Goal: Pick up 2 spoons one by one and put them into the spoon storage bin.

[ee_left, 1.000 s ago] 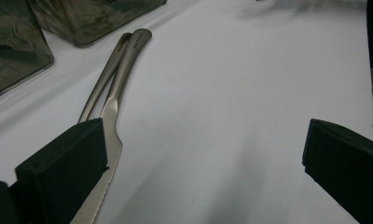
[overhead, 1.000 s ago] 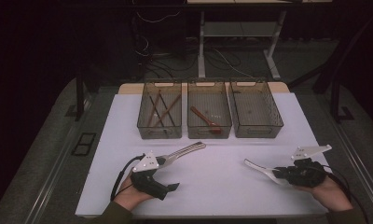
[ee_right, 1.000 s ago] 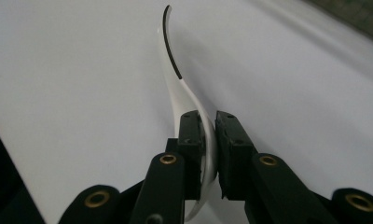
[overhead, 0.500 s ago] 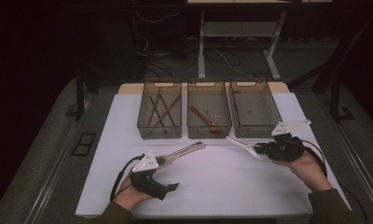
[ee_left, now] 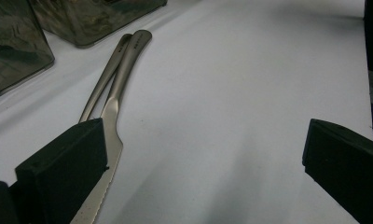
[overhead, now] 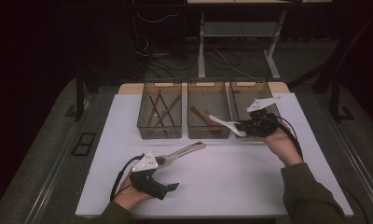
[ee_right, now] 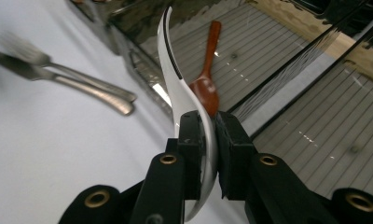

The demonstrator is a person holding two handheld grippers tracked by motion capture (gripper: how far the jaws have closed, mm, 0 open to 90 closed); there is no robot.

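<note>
My right gripper (overhead: 244, 126) is shut on a white spoon (overhead: 224, 123) and holds it in the air, level, over the front of the middle bin (overhead: 208, 84). In the right gripper view the pads (ee_right: 194, 135) clamp the white spoon (ee_right: 175, 79) near its bowl end. A red-brown spoon (ee_right: 208, 79) lies in the bin below. My left gripper (overhead: 168, 171) rests on the white table with its jaws wide apart (ee_left: 203, 158). A steel knife (ee_left: 124, 79) and fork (ee_left: 100, 88) lie side by side by its left pad (ee_left: 63, 163).
Three clear bins stand in a row at the back of the white table (overhead: 231, 186). The left bin (overhead: 159, 83) holds several brown chopsticks, the middle one the red-brown spoon (overhead: 201, 116). The right bin (overhead: 250, 84) looks empty. The knife and fork (overhead: 187, 150) lie before the bins.
My right hand has carried the white spoon from the table's front right up and leftward to the bins. The left hand, knife and fork have stayed put.
</note>
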